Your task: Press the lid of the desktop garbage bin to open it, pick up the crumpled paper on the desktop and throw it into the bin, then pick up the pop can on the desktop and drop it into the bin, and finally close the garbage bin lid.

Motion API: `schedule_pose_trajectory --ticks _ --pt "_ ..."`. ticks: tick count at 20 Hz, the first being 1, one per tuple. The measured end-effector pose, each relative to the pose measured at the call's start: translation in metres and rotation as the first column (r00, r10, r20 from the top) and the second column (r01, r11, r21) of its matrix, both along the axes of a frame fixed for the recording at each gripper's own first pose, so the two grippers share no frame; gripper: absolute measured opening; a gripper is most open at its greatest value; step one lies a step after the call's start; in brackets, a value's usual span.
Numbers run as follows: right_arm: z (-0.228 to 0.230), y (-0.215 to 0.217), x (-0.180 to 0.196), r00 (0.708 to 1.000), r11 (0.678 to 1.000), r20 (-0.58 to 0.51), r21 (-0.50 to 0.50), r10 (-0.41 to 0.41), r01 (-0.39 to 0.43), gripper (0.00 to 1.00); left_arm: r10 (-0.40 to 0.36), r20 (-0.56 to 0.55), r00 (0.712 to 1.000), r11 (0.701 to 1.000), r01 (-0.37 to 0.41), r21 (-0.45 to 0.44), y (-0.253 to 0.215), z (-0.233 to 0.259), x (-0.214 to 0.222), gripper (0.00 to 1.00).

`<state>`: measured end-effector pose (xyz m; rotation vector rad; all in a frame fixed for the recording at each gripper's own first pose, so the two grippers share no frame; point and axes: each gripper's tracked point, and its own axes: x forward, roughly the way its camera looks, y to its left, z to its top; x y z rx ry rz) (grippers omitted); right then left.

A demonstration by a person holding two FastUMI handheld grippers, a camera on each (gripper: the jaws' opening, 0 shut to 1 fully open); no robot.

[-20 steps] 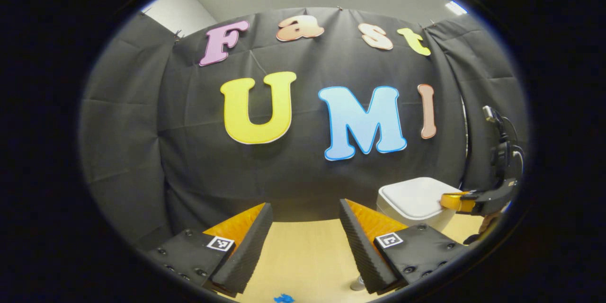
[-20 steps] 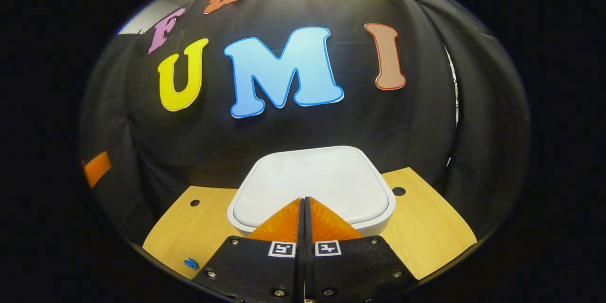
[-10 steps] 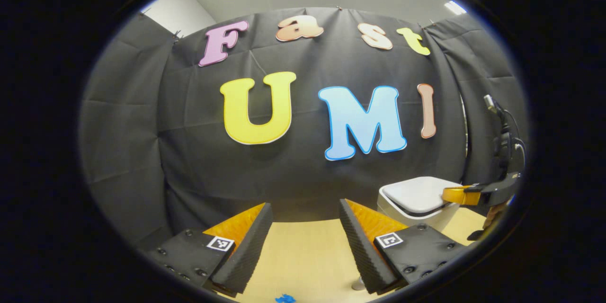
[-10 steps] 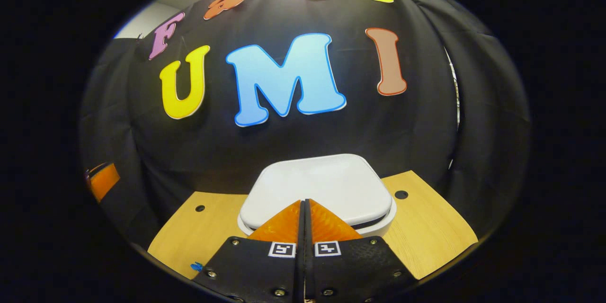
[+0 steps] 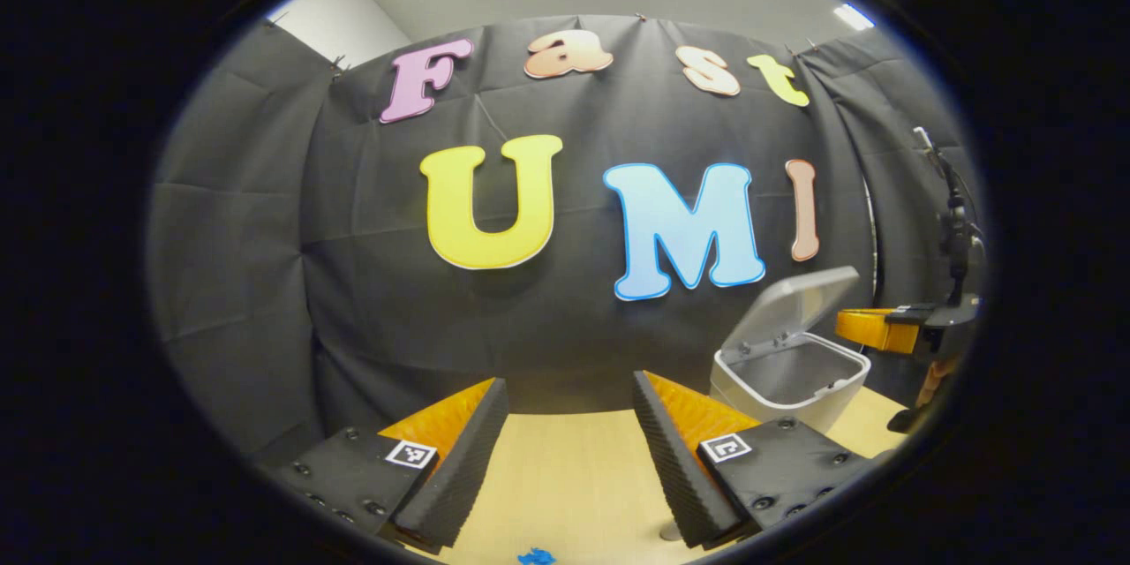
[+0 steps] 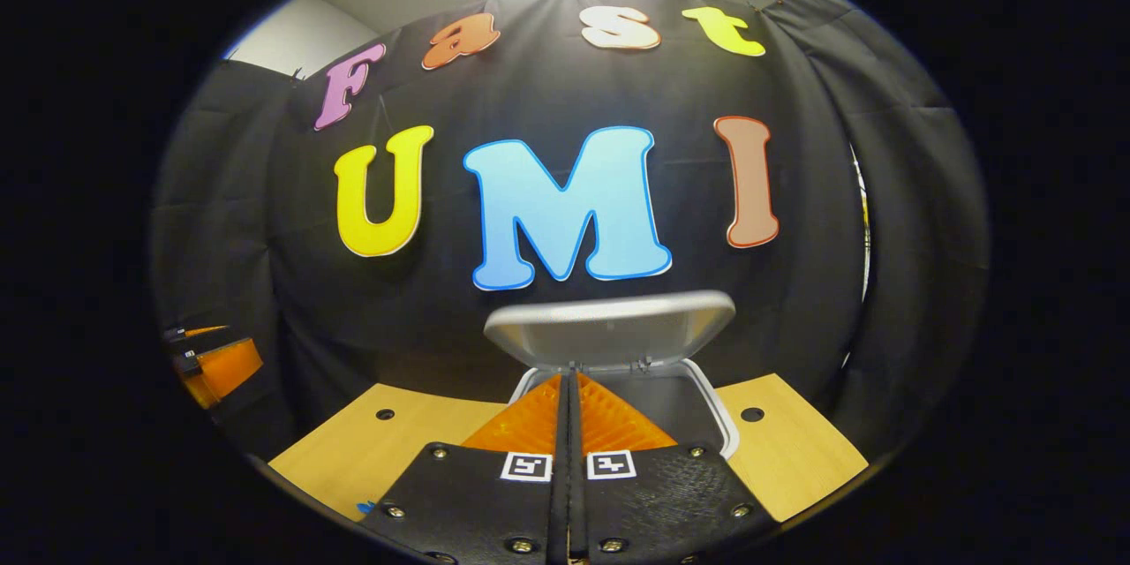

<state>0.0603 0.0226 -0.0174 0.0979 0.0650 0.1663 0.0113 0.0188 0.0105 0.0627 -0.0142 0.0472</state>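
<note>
The white desktop bin (image 5: 761, 390) stands at the back right of the wooden table, its lid (image 5: 794, 302) tipped up and its inside bare. In the right gripper view the raised lid (image 6: 609, 327) stands straight ahead over the bin's rim (image 6: 719, 424). My right gripper (image 6: 569, 375) is shut with nothing in it, just above the bin's near edge; in the left gripper view the right gripper (image 5: 843, 322) hangs level beside the lid. My left gripper (image 5: 569, 402) is open over bare table, left of the bin.
The wooden table (image 5: 574, 477) runs up to the black cloth wall. A small blue scrap (image 5: 534, 557) lies near its front edge. The tabletop (image 6: 794, 450) has round holes (image 6: 751, 414) on both sides of the bin. The left gripper's finger (image 6: 221, 366) shows at far left.
The bin lid has sprung from closed to tipped up. My right gripper has risen off the lid and stays shut. The left gripper has barely moved.
</note>
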Motion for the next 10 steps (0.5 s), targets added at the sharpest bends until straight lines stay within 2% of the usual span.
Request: schedule_pose_trajectory --ticks 5,6,10 --pt "-0.007 0.015 -0.005 0.999 0.999 -0.017 -0.024 0.043 -0.043 0.0 0.007 0.0 1.0 1.0 -0.007 0.002 0.002 -0.001 -0.002 0.95" --pt "-0.009 0.018 -0.005 0.999 0.998 -0.02 -0.027 0.05 -0.051 0.0 0.008 0.0 1.0 1.0 -0.008 0.004 0.003 -0.001 -0.002 0.93" --pt "-0.019 0.031 -0.01 0.996 0.996 -0.043 -0.037 0.078 -0.08 0.0 0.011 0.003 1.0 1.0 -0.011 0.014 0.004 -0.002 -0.001 0.95"
